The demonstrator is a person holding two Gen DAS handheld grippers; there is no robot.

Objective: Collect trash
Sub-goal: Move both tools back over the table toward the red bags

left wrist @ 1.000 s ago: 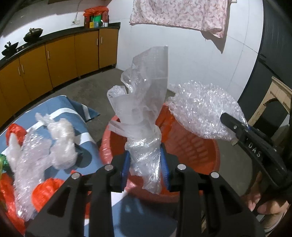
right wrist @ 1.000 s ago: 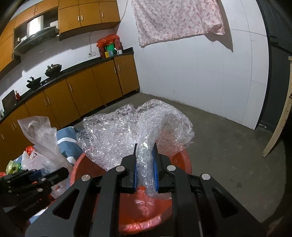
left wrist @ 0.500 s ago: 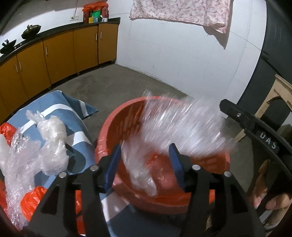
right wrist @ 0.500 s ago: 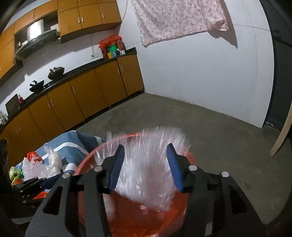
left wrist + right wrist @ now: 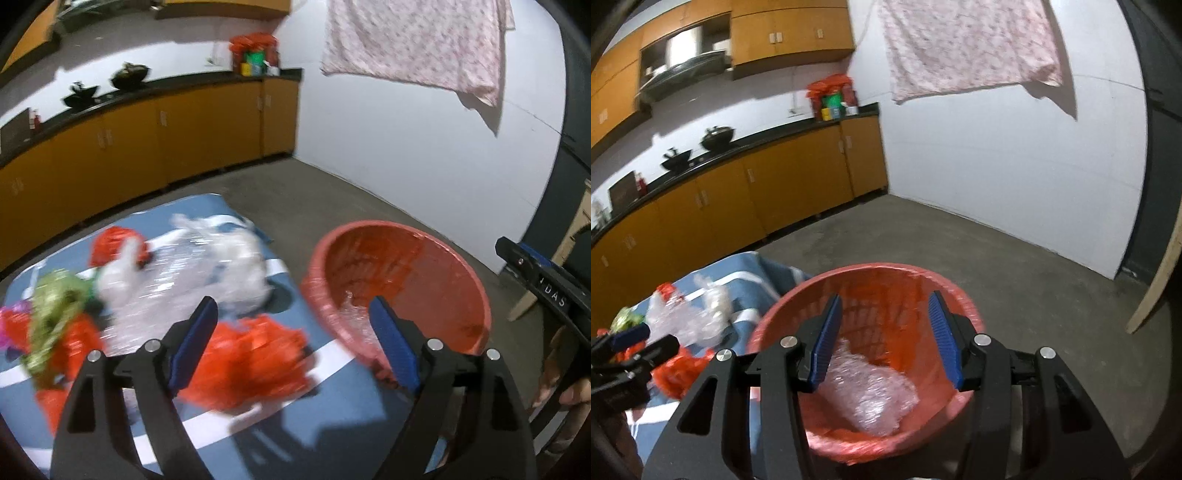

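Bubble wrap (image 5: 871, 402) inside red basket (image 5: 960, 295), both hand-held grippers empty

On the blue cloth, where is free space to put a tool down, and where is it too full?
The blue cloth is bare along its near edge, below the orange bags, and in a narrow strip beside the red basket. The far-left part is crowded: clear plastic wrap, a green wrapper and more orange bags overlap there.

Orange cabinets (image 5: 746, 195) under a black countertop (image 5: 768, 134) line a white-walled kitchen. A pink floral cloth (image 5: 967, 48) hangs above the bare concrete floor (image 5: 960, 243).
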